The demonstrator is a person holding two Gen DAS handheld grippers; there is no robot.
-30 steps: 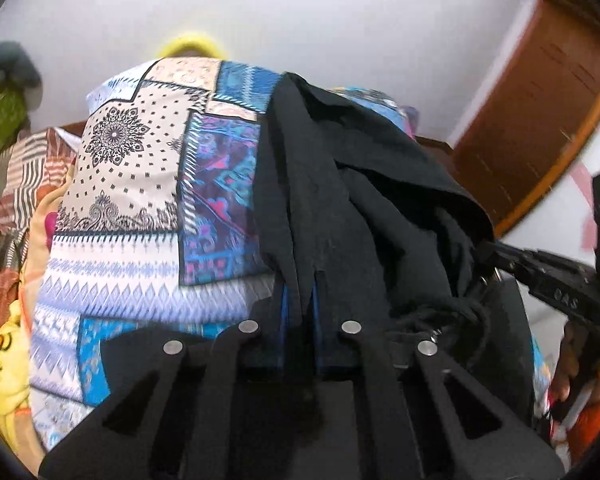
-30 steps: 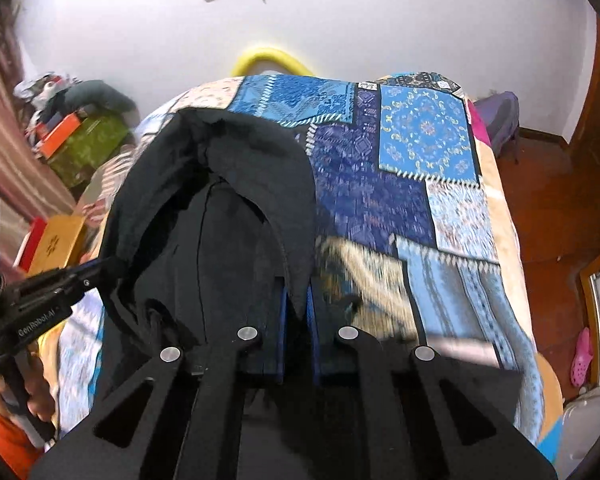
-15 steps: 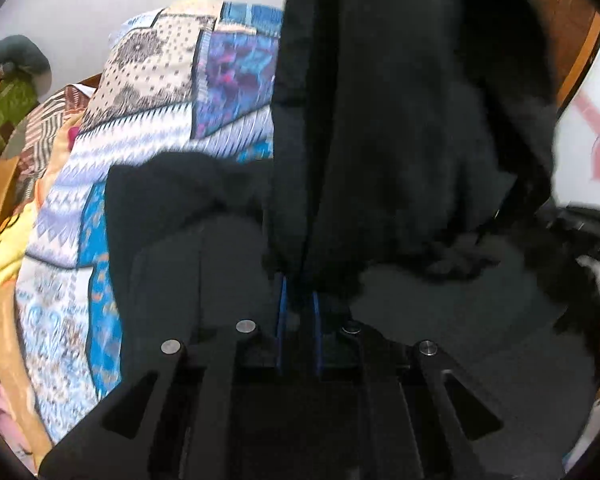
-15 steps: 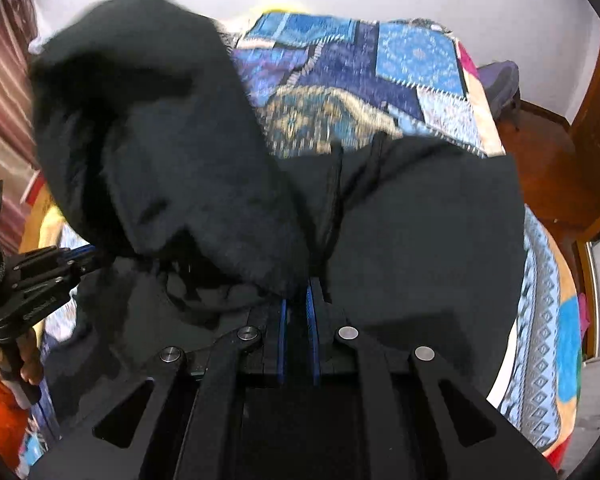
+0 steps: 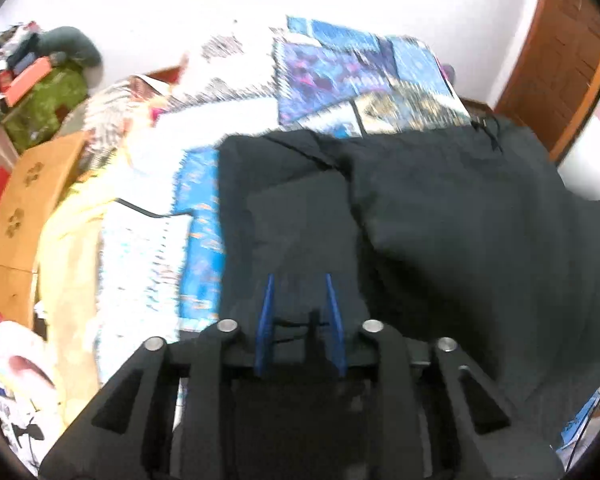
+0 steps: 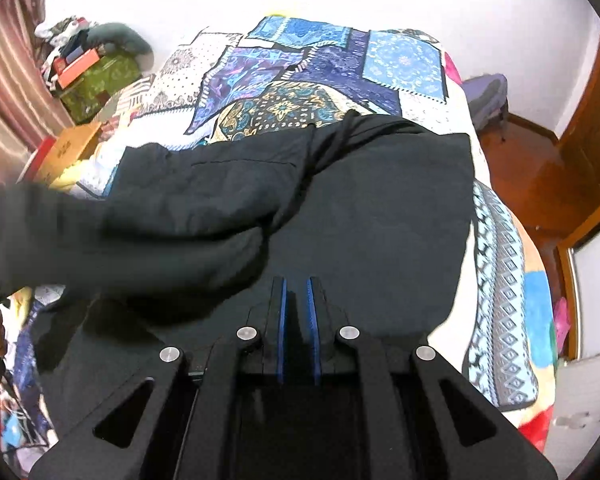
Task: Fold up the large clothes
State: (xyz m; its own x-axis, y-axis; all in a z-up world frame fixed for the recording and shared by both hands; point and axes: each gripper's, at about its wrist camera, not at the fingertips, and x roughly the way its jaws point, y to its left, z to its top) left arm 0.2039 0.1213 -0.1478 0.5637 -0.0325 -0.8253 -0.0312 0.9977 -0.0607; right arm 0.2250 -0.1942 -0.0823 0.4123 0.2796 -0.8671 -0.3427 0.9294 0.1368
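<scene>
Left wrist view, blurred: left gripper point(image 5: 298, 280) has just been parting, jaws seemingly empty above the hoodie point(image 5: 440, 216) on the bed point(image 5: 140, 248). Right gripper point(image 6: 296, 282) is closed, no cloth visibly pinched.

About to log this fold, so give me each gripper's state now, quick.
Left gripper: fingers just opened, apart, no cloth pinched; the black fabric garment lies beneath.
Right gripper: shut; whether it pinches the garment cannot be told.
</scene>
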